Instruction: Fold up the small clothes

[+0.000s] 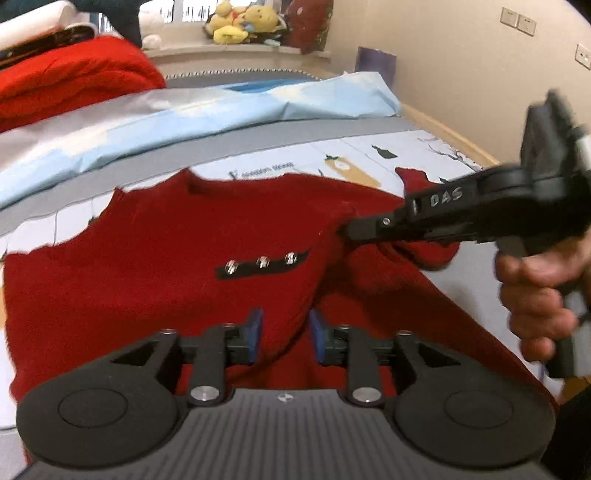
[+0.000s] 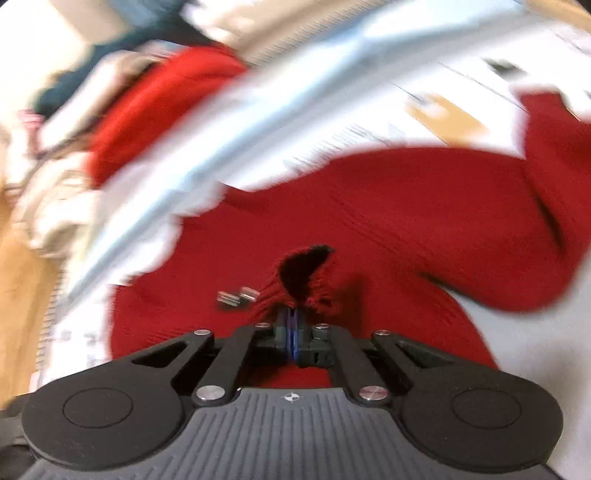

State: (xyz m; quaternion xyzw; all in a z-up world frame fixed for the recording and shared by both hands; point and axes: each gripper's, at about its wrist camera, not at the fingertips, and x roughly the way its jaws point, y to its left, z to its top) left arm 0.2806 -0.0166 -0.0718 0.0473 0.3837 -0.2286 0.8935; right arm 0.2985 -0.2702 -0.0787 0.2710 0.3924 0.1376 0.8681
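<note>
A small dark red knit sweater [image 1: 155, 280] with a black strip of three shiny buttons [image 1: 263, 263] lies spread on a printed white sheet [image 1: 332, 158]. My left gripper [image 1: 285, 338] is open, its blue pads either side of a raised ridge of the sweater's near part. My right gripper [image 1: 345, 230] reaches in from the right and is shut on a fold of the sweater by the right sleeve. In the blurred right wrist view the right gripper [image 2: 291, 326] pinches bunched red knit [image 2: 406, 214] beside the buttons [image 2: 236, 297].
A folded bright red blanket [image 1: 70, 81] lies at the back left, with a light blue cloth [image 1: 207, 114] behind the sweater. Yellow plush toys [image 1: 240, 22] sit on a far ledge. A beige wall [image 1: 461, 66] and wooden bed edge [image 1: 454, 136] run along the right.
</note>
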